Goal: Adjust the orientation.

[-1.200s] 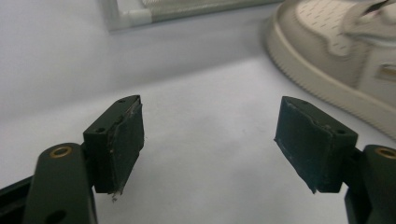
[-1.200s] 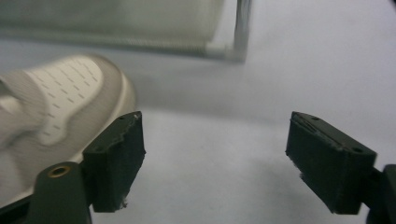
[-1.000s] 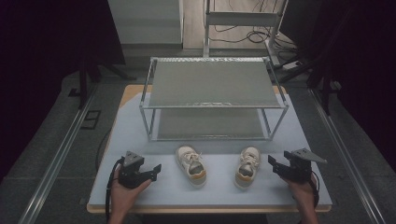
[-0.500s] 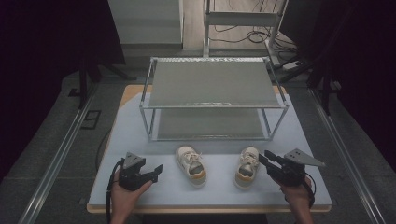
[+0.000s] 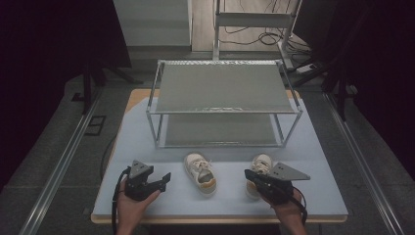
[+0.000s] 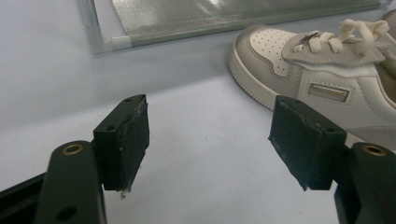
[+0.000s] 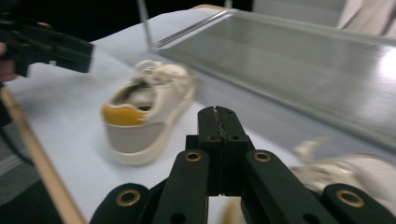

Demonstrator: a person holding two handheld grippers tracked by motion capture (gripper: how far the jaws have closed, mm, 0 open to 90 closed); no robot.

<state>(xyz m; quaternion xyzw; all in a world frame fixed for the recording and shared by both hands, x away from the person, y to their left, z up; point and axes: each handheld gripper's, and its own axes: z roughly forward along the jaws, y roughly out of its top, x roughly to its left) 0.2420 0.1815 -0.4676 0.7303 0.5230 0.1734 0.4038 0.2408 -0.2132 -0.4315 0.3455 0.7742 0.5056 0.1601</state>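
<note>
1. Movement first: over the last second the right gripper (image 5: 250, 175) has slid from the table's right edge inward and now sits just beside the right shoe (image 5: 259, 171), overlapping it in the high view. Contact cannot be confirmed.
2. Right gripper (image 7: 218, 122) state: its jaws are pressed together with nothing between them.
3. Left gripper (image 5: 166, 177) has stayed near the front left of the table (image 5: 147, 147). In its own view the left gripper (image 6: 210, 140) has its jaws spread wide and holds nothing.
4. Left shoe (image 5: 200, 172) lies between the two grippers, in front of the two-tier metal rack (image 5: 225, 88). Both shoes look unmoved.
5. Likely meaning: work on the right shoe is about to begin, but the jaws would need to open before any grasp.
6. Writing: the left shoe (image 6: 327, 60) has a small side tab, unreadable. No brand or text is legible.
</note>
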